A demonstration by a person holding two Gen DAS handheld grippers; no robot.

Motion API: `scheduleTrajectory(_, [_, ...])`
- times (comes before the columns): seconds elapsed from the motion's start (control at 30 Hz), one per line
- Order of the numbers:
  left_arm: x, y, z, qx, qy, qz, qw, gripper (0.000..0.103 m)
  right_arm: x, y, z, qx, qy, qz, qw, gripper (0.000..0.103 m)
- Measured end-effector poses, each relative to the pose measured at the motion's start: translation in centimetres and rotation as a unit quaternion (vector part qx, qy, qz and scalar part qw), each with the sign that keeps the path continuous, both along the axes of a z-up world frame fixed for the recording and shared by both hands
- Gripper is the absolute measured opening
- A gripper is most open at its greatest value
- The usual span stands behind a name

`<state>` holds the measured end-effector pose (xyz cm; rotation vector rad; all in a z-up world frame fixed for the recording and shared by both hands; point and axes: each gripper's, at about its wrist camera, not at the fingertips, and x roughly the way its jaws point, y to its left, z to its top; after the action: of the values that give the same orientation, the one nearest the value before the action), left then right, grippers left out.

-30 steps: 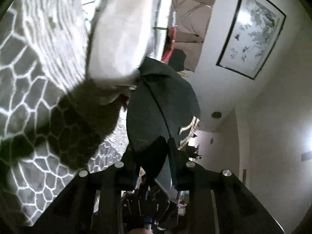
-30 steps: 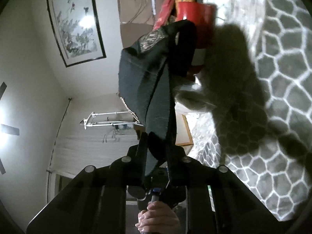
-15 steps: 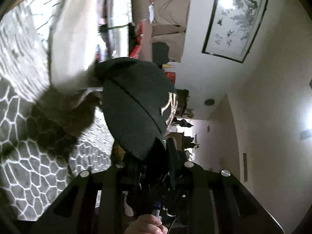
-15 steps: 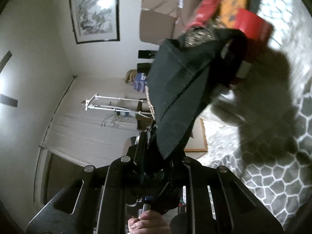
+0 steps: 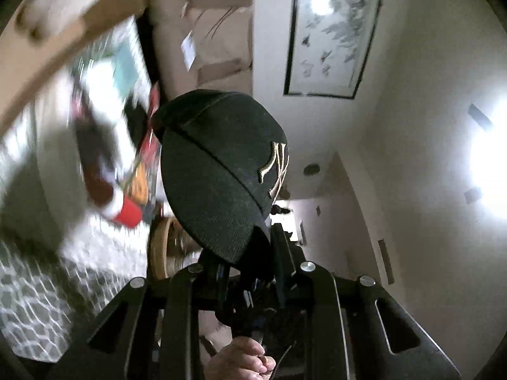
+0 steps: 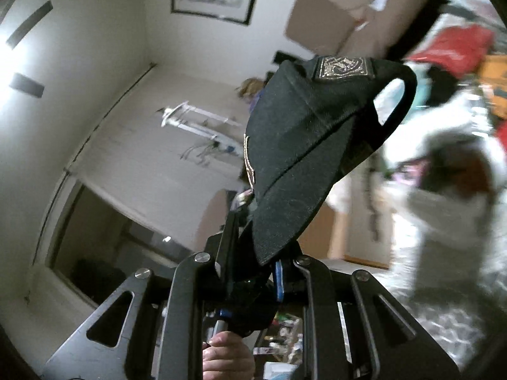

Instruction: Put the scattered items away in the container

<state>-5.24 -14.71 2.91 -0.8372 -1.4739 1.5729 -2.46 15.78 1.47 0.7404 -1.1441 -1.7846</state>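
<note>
left gripper (image 5: 250, 253): jaws clamped on the brim edge of a black cap (image 5: 221, 171), no gap showing between pads and fabric. a hand (image 5: 240, 361) shows at the bottom edge of the left wrist view, under the gripper body.

right gripper (image 6: 259, 262): also clenched on the same cap (image 6: 301, 164), biting the cloth near its lower edge. fingers (image 6: 226, 357) of a hand sit low in the right wrist view.

cap is off every surface, held in the air between the two grippers. gold embroidered letters on the front panel in the left view; a gold patch beside the open back strap loop in the right view.

beyond the cap, left view: blurred heap of mixed items (image 5: 126, 164), red and orange among them, and a grey rug (image 5: 35, 297) with a pale honeycomb pattern. a round woven basket (image 5: 164, 250) sits just behind the cap's lower edge. whether this is the container, cannot tell.

farther: stacked cardboard boxes (image 5: 215, 38), a framed ink picture (image 5: 332, 31) on the white wall. right view: white drying rack (image 6: 196, 120), dark window (image 6: 104, 240), bright lamp glare at the left edge.
</note>
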Motion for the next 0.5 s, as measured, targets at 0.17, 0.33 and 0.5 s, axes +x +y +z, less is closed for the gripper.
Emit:
scheduleTrajectory(0.17, [-2.7,-7.7,3.5,-0.021,0.011,0.053,0.9983,0.024,-4.6,-8.4,2.1,-0.031,0.012,0.047,0.998,0.017])
scheduleTrajectory(0.33, [-6.9,-13.6,2.9,-0.049,-0.009,0.091,0.9946,0.024,-10.1,-16.0,0.0,-0.051,0.003,0.078,0.996,0.017])
scheduleTrajectory(0.5, [-11.9,-17.1,-0.9,-0.061,-0.043,0.106,0.9916,0.024,-15.2,-20.5,-4.8,-0.046,-0.025,0.093,0.994,0.017])
